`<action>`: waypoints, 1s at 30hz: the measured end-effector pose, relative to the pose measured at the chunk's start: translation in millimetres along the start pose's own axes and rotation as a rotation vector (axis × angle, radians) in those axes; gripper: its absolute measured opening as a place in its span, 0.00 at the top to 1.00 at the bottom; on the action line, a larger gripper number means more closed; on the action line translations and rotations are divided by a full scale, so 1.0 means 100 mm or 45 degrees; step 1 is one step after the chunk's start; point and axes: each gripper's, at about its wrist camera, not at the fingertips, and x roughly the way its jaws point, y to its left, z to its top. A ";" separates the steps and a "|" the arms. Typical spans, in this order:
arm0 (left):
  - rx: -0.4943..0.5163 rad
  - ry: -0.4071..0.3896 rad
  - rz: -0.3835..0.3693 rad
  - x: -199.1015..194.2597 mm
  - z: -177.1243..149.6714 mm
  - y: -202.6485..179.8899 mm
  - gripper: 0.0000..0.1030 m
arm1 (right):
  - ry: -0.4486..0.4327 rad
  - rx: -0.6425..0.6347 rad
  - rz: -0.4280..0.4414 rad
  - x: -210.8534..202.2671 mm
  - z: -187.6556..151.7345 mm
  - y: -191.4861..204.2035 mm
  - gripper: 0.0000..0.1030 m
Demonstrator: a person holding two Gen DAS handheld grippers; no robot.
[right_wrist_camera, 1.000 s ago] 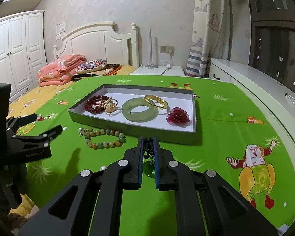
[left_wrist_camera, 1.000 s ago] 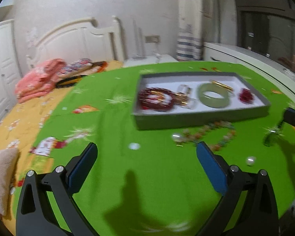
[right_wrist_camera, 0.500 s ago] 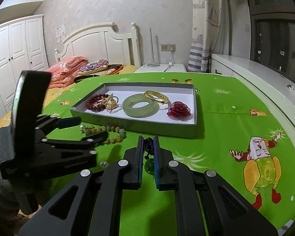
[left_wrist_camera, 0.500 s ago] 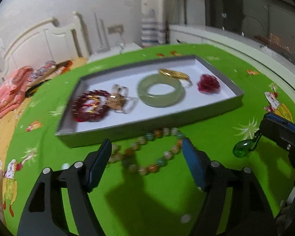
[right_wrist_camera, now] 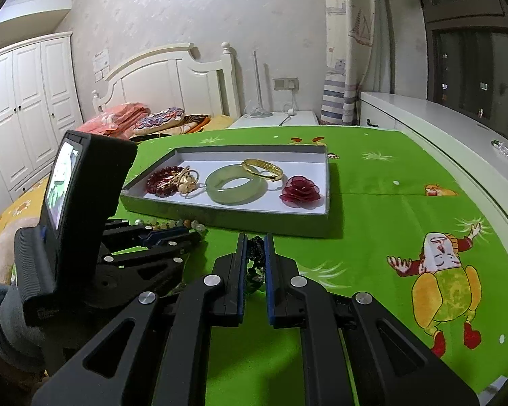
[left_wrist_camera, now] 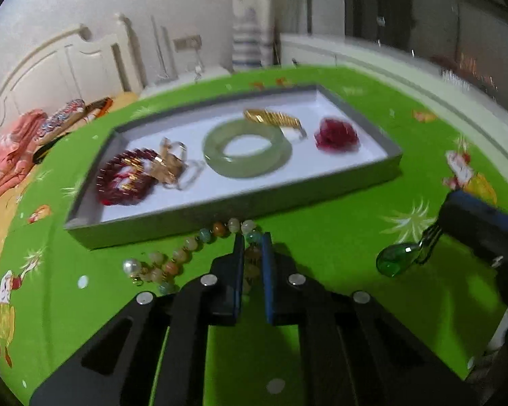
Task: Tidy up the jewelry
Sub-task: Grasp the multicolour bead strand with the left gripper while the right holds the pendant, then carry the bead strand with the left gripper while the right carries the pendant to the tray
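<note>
While four pieces already lie in the grey tray (left_wrist_camera: 220, 209) — a red bead bracelet (left_wrist_camera: 125, 179), a jade bangle (left_wrist_camera: 247, 149), a gold bracelet (left_wrist_camera: 271, 118) and a red flower brooch (left_wrist_camera: 337, 135) — two are left outside. The left hand-held gripper (left_wrist_camera: 252, 253) is closing on the multicoloured bead bracelet (left_wrist_camera: 186, 247), which lies on the green tabletop (left_wrist_camera: 338, 237) just in front of the tray. The right hand-held gripper (right_wrist_camera: 254, 253) is clamped on a green pendant (left_wrist_camera: 394, 262). A second ago the left jaws stood wide apart, short of the beads.
</note>
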 end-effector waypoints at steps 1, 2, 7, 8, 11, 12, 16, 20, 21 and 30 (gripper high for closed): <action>-0.011 -0.054 0.013 -0.10 -0.03 0.03 0.91 | 0.000 -0.009 0.004 -0.01 0.00 0.03 0.91; -0.014 -0.082 0.019 -0.16 -0.05 0.04 0.91 | -0.001 -0.016 0.008 -0.01 -0.01 0.05 0.91; -0.039 -0.278 0.062 -0.60 -0.19 0.17 0.91 | -0.026 -0.060 0.021 -0.05 -0.01 0.20 0.91; -0.047 -0.301 0.065 -0.68 -0.19 0.21 0.91 | -0.029 -0.066 0.025 -0.05 -0.01 0.22 0.91; -0.084 -0.356 0.065 -0.86 -0.19 0.34 0.91 | -0.036 -0.091 0.033 -0.07 -0.03 0.31 0.91; -0.089 -0.368 0.068 -0.92 -0.19 0.38 0.91 | -0.037 -0.096 0.039 -0.08 -0.03 0.33 0.91; -0.091 -0.405 0.088 -1.09 -0.23 0.44 0.91 | -0.051 -0.130 0.060 -0.14 -0.03 0.45 0.91; -0.088 -0.421 0.091 -1.20 -0.31 0.45 0.91 | -0.081 -0.173 0.059 -0.22 -0.01 0.57 0.91; -0.086 -0.427 0.094 -1.23 -0.34 0.46 0.91 | -0.087 -0.180 0.058 -0.24 -0.01 0.59 0.91; -0.099 -0.445 0.101 -1.35 -0.41 0.47 0.91 | -0.144 -0.245 -0.006 -0.39 0.10 0.80 0.91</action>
